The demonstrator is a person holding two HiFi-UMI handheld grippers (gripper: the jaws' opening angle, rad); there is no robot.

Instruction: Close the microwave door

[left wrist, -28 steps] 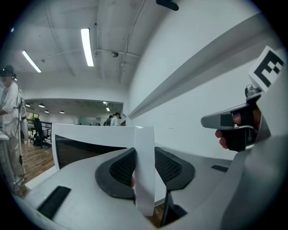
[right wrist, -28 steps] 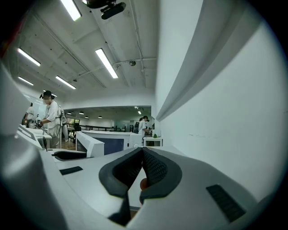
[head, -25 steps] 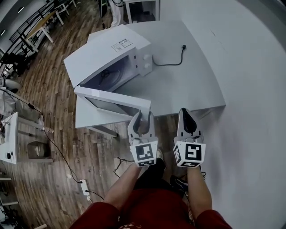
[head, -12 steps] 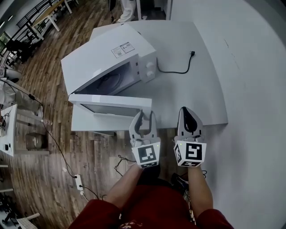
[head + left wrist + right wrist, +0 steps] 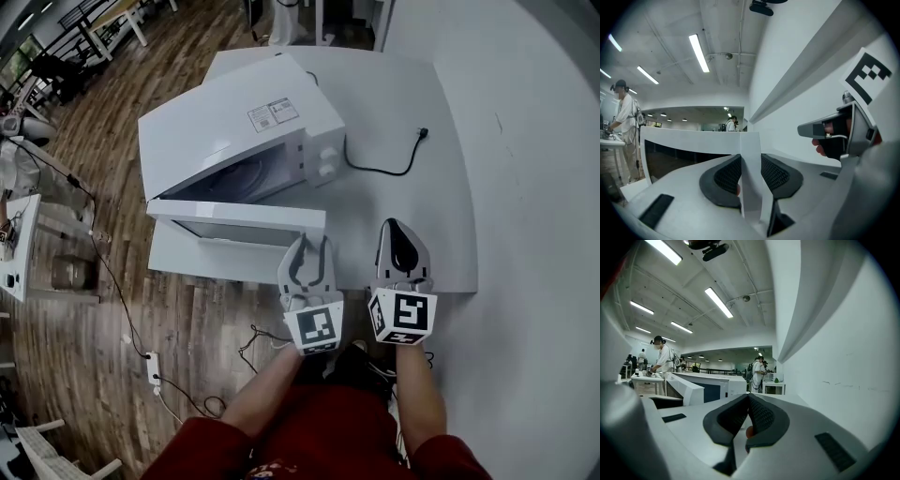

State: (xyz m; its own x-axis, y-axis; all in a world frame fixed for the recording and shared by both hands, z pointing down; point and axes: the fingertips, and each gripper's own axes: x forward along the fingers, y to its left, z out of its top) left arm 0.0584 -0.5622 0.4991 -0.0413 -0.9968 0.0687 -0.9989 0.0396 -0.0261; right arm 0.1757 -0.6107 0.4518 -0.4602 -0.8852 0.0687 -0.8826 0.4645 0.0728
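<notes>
Your left claw (image 5: 311, 245) is clamped on the free end of the open microwave door (image 5: 234, 218), which stretches away to its left. Your right claw (image 5: 396, 232), pinched shut and empty, hovers just beside it over the counter (image 5: 441, 206).

Black cord (image 5: 380, 171) on white table (image 5: 412, 230)
</notes>
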